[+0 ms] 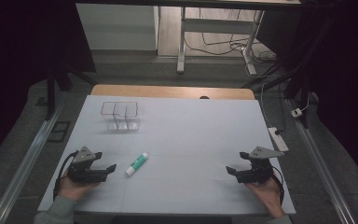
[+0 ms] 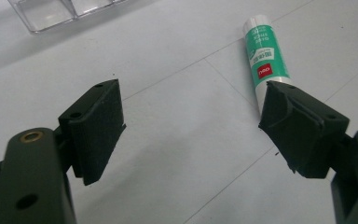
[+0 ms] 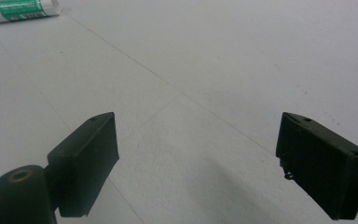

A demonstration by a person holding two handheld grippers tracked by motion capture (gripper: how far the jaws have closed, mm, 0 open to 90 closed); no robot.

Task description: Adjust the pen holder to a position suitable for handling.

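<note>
On the white tabletop (image 1: 191, 140), your glue stick (image 1: 136, 164) lies flat toward the near left, just to the right of your left claw (image 1: 105, 169) and well apart from your right claw (image 1: 233, 171). Seen from the high view, its long axis runs on a diagonal, from about 7 o'clock to about 1 o'clock: the white end sits at the 7 o'clock end, nearer you, and the green body reaches away toward 1 o'clock.

Your left claw stands wide apart with nothing between the jaws and nothing touching them. In the left gripper view the glue stick (image 2: 265, 56) sits at about 1 o'clock, partly behind the right-hand jaw tip; whether it touches that tip cannot be told.

Your right claw is likewise spread wide and empty, over bare tabletop. In the right gripper view the glue stick (image 3: 21, 10) shows far off at about 11 o'clock.

At about 11 o'clock from the glue stick, toward the far left of the tabletop, stands a clear plastic organizer (image 1: 120, 115) with dividers, well apart from both claws.
</note>
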